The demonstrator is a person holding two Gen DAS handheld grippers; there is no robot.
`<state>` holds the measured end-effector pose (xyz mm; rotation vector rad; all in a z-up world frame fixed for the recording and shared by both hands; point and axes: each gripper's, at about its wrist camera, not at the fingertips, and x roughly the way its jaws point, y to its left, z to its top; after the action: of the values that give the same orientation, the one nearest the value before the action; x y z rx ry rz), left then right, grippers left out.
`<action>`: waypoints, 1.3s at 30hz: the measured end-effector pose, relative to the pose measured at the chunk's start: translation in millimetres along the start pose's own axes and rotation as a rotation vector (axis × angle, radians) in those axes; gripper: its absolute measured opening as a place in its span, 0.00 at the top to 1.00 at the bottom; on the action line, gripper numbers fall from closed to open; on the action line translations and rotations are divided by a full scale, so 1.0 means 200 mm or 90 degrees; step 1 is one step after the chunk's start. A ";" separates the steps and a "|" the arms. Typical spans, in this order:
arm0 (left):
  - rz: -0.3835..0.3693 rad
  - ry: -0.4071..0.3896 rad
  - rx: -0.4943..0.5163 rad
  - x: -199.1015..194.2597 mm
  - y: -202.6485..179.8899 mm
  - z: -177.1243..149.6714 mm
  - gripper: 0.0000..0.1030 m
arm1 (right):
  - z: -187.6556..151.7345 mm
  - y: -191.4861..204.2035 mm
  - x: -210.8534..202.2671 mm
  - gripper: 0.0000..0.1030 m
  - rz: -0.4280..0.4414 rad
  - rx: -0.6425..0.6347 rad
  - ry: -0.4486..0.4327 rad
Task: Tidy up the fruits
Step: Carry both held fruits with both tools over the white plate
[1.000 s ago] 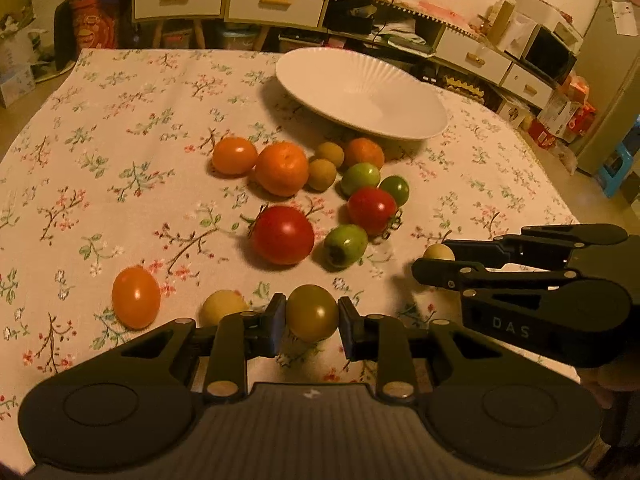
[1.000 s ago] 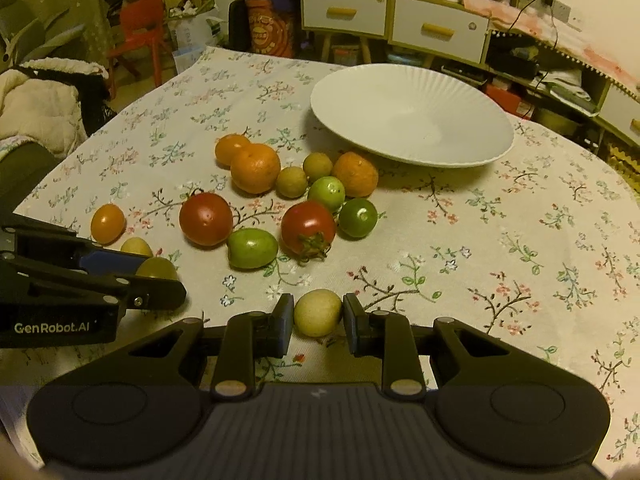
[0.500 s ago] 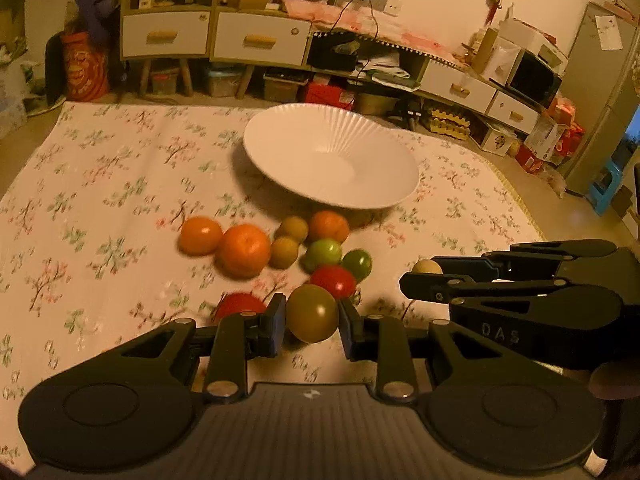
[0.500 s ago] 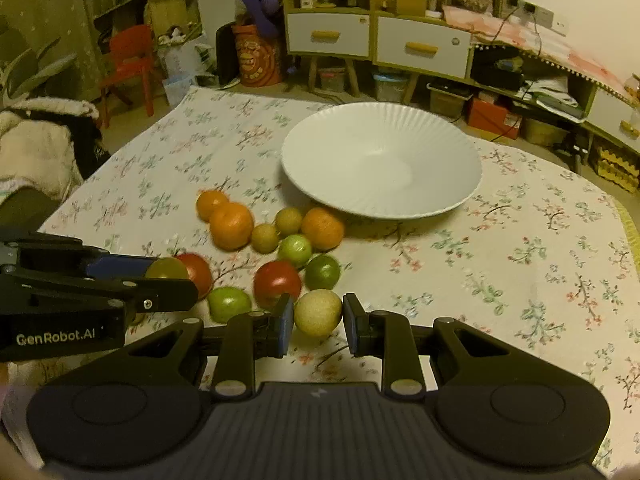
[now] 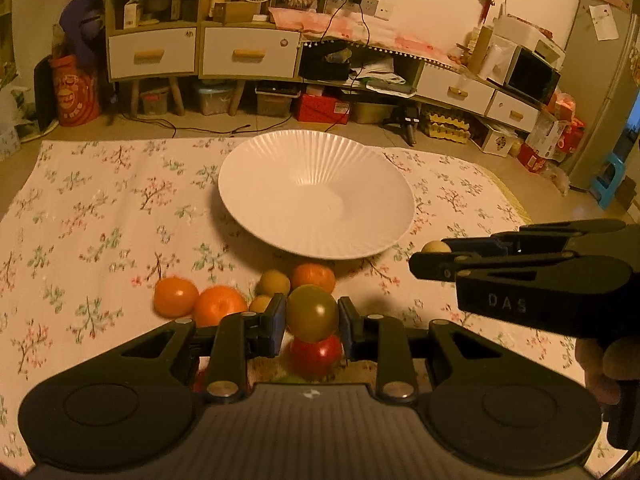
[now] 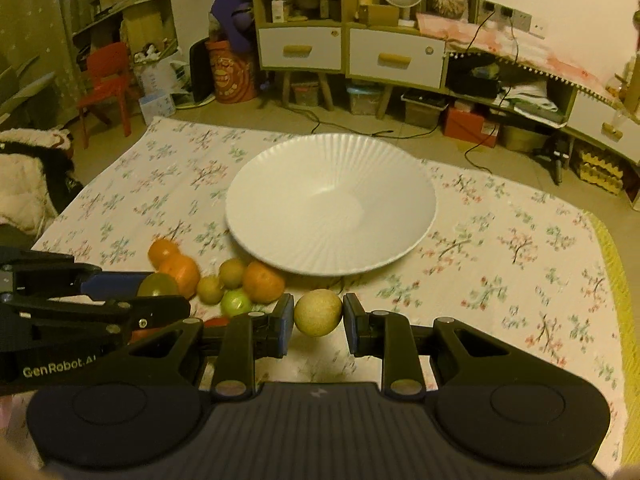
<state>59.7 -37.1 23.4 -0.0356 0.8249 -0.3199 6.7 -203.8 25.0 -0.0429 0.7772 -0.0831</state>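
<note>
My left gripper [image 5: 312, 318] is shut on an olive-green tomato [image 5: 312, 312] and holds it above the fruit pile, short of the white ribbed plate [image 5: 248, 176]. My right gripper [image 6: 318, 318] is shut on a pale yellow round fruit [image 6: 318, 312], lifted in front of the plate [image 6: 256, 208]. The right gripper shows from the side in the left wrist view [image 5: 430, 256], the left one in the right wrist view [image 6: 160, 294]. Oranges [image 5: 218, 306], small brown fruits [image 6: 232, 272], a green tomato [image 6: 236, 304] and a red tomato [image 5: 316, 354] lie on the floral cloth.
The floral tablecloth [image 6: 520, 248] covers the table, with its right edge [image 6: 616, 272] close by. Cabinets with drawers [image 6: 348, 52] and floor clutter stand beyond the far edge. A red chair [image 6: 106, 80] stands far left.
Both grippers have risen off the cloth with their fruits and moved forward toward the plate. The pile now sits lower in both views and partly behind the left gripper.
</note>
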 end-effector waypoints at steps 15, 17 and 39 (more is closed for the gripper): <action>0.000 -0.017 0.006 0.17 -0.02 0.13 0.81 | 0.14 -0.08 0.20 0.77 -0.019 0.020 -0.009; -0.014 -0.020 -0.001 0.20 -0.01 0.14 0.81 | 0.15 -0.09 0.22 0.77 -0.023 0.024 -0.006; 0.009 -0.007 0.043 0.41 -0.02 0.21 0.81 | 0.19 -0.14 0.35 0.77 -0.019 0.047 0.026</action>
<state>140.8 -67.9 -6.0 0.0313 0.8024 -0.3339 80.9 -238.2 4.3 0.0176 0.8144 -0.1422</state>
